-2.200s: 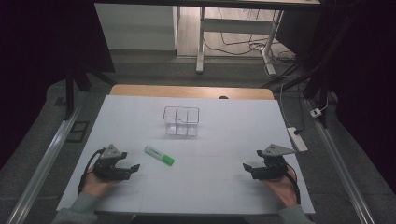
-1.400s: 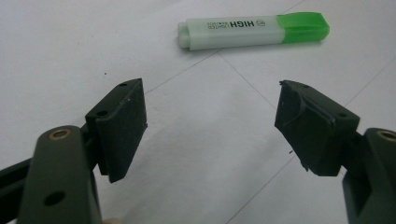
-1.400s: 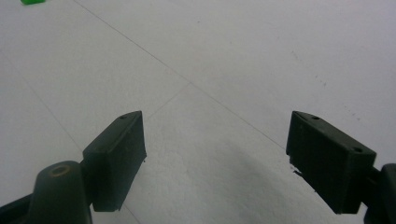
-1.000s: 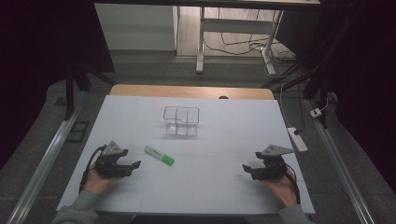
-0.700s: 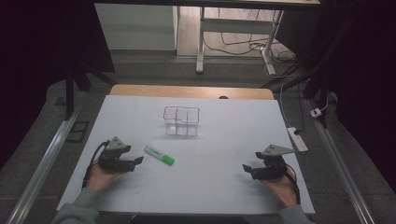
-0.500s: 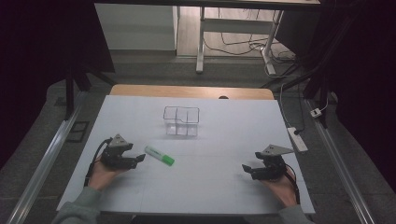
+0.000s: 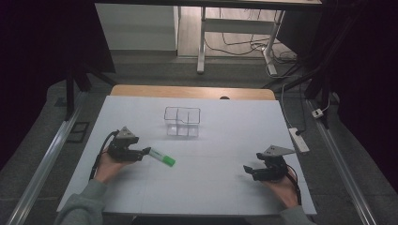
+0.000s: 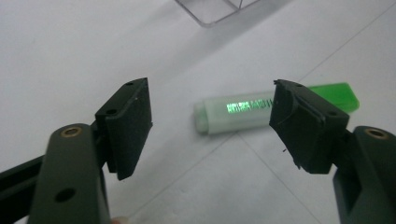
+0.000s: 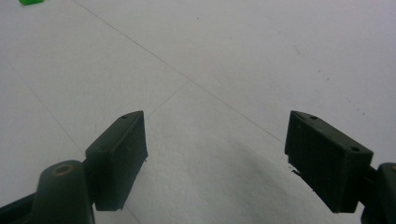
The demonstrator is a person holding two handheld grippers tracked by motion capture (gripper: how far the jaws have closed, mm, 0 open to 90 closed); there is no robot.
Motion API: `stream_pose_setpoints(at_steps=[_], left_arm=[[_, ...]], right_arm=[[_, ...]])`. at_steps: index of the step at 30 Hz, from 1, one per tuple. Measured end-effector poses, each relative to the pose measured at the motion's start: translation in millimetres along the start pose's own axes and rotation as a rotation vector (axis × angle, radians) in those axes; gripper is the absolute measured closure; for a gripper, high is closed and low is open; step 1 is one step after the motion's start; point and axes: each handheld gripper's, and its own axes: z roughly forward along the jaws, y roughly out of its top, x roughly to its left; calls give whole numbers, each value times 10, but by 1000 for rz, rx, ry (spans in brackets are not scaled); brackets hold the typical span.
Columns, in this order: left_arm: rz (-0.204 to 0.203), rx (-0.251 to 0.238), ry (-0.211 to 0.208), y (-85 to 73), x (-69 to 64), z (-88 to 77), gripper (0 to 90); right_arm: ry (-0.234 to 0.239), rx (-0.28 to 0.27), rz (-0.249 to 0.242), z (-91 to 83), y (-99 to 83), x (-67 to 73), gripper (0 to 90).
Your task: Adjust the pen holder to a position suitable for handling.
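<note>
On the white-topped desk [image 7: 211,187], your left claw [image 7: 143,153] sits just short of the pale tube-shaped marker with a bright green cap [image 7: 162,158], which lies flat on its side in front of the clear plastic two-compartment organiser box [image 7: 182,123] and apart from it. The left claw's jaws have just been closing a little yet stand spread, with the marker's pale end ahead of them in the left gripper view and nothing pressed between the pads. Your right claw [image 7: 247,169] rests spread and empty near the desk's right side, well apart from the marker. Judge the marker light, stiff and smooth-sided, likely to roll or skid if nudged; take it across the middle of the pale barrel [image 8: 238,112], squarely, rather than at the cap or the tip.
</note>
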Motion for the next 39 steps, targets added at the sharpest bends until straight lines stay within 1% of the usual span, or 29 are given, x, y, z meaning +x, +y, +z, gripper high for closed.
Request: stream_pose_setpoints(at_steps=[5, 8, 13, 15, 19, 21, 23, 25, 29, 30, 31, 32, 33, 34, 36, 37, 38, 39], left_arm=[[13, 13, -2, 86, 31, 77, 315], [17, 8, -9, 156, 43, 132, 330], [37, 8, -5, 257, 46, 199, 333], [48, 19, -2, 282, 41, 222, 330], [53, 24, -4, 333, 46, 267, 332], [66, 29, -3, 361, 46, 298, 339], [70, 42, -8, 395, 60, 331, 343], [78, 58, 0, 436, 79, 361, 341], [79, 65, 8, 521, 124, 404, 365], [81, 67, 12, 539, 136, 414, 402], [79, 63, 16, 556, 147, 425, 402], [74, 58, 19, 569, 156, 435, 460], [73, 57, 20, 581, 166, 443, 460], [67, 57, 12, 600, 186, 455, 584], [57, 53, 2, 626, 209, 475, 701], [55, 51, 1, 640, 222, 485, 701], [50, 45, -2, 657, 236, 496, 760], [45, 38, -2, 669, 244, 508, 866]], right_arm=[[-1, 6, 2, 9, -3, 10, 208], [-1, 5, 3, 6, -2, 16, 208], [0, 7, 5, 13, -6, 7, 209], [-2, 9, 4, 12, -4, 11, 209], [3, 8, 5, 16, -5, 10, 210], [3, 10, 7, 20, -9, 11, 210], [3, 12, 5, 24, -10, 14, 210], [3, 16, 2, 28, -8, 22, 210], [3, 19, -1, 31, -7, 20, 210], [1, 18, 0, 29, -8, 21, 211], [1, 18, 0, 29, -8, 21, 211], [2, 13, 3, 28, -8, 23, 211], [2, 13, 3, 28, -8, 23, 211], [2, 17, 0, 29, -8, 22, 211], [3, 22, -4, 33, -8, 21, 211], [3, 22, -4, 33, -8, 21, 211], [-1, 19, -2, 37, -10, 26, 211], [2, 22, -4, 36, -9, 26, 211]])
